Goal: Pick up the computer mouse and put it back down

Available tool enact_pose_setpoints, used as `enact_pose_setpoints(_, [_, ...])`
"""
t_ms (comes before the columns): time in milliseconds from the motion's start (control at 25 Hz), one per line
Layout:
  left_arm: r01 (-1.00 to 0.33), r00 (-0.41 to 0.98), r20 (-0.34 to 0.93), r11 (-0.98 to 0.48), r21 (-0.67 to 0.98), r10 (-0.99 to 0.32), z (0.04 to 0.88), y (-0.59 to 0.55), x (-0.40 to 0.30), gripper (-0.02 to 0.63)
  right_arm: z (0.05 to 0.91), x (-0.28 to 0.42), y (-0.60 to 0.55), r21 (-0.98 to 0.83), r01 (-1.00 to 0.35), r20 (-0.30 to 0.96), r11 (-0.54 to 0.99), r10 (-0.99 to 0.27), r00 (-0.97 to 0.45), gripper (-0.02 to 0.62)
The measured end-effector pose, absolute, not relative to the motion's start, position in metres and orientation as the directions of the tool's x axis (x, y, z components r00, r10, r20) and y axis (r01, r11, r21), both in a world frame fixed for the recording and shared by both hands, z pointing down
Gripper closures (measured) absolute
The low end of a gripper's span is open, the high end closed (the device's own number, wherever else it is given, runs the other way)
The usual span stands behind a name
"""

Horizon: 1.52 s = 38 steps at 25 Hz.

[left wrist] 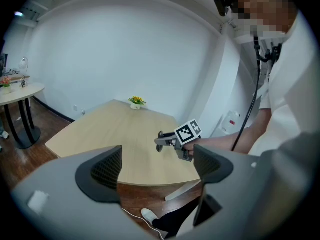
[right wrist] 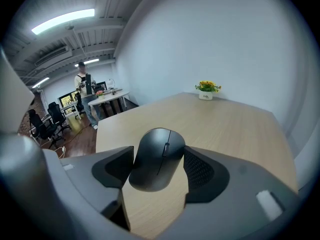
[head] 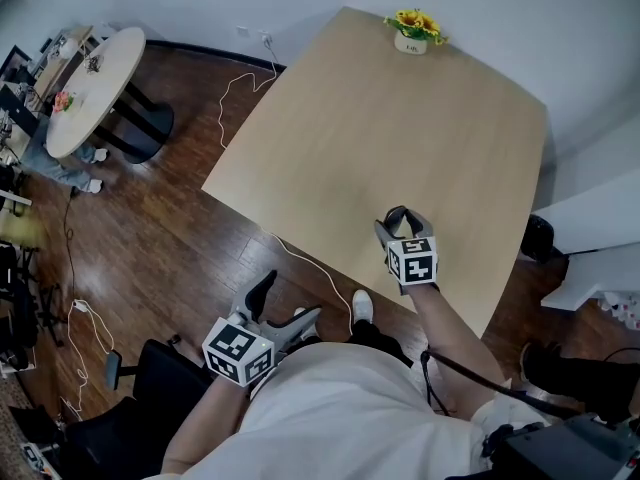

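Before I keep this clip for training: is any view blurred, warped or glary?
Head view: sharp and evenly lit, with the table edges slightly bowed. Left gripper view: strong fisheye, black corners, the near jaws soft. Right gripper view: the same fisheye; the ceiling lamp blows out, while the mouse is crisp with a faint sheen.

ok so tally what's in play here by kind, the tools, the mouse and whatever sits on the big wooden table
computer mouse: 1
tools: 2, left tool open and empty, right tool shut on the computer mouse
pot of yellow flowers: 1
total: 4
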<state>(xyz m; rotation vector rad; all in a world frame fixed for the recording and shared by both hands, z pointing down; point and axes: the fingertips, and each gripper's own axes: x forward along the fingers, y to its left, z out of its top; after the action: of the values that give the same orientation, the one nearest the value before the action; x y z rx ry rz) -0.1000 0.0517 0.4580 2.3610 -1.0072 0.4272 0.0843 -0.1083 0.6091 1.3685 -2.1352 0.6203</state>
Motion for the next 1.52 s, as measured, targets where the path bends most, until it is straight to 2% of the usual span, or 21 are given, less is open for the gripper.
enact_pose_setpoints(800, [-0.735,0.671,0.47,-0.599,0.317,-0.574,0.459,0.033,-0.102,0.181,0.389,0.084,-0.051,-0.083,-0.849,0.368,0.522,-0.776,-0.513,0.284])
enact_pose_setpoints(1000, [-0.768,0.63,0.487,-0.578,0.276,-0.605,0.461,0.024,-0.106,0.183,0.363,0.083,-0.048,-0.09,-0.847,0.331,0.524,-0.786,-0.522,0.287])
enact_pose_setpoints(1200, [-0.724,0.687,0.427,-0.608,0.326,-0.588,0.45,0.024,-0.098,0.183,0.358,0.081,-0.047,-0.099,-0.848,0.321,0.52,-0.79,-0.522,0.287])
enact_pose_setpoints(1520, [-0.727,0.683,0.434,-0.602,0.33,-0.588,0.451,0.021,-0.098,0.181,0.361,0.085,-0.05,-0.099,-0.852,0.326,0.514,-0.792,-0.516,0.29])
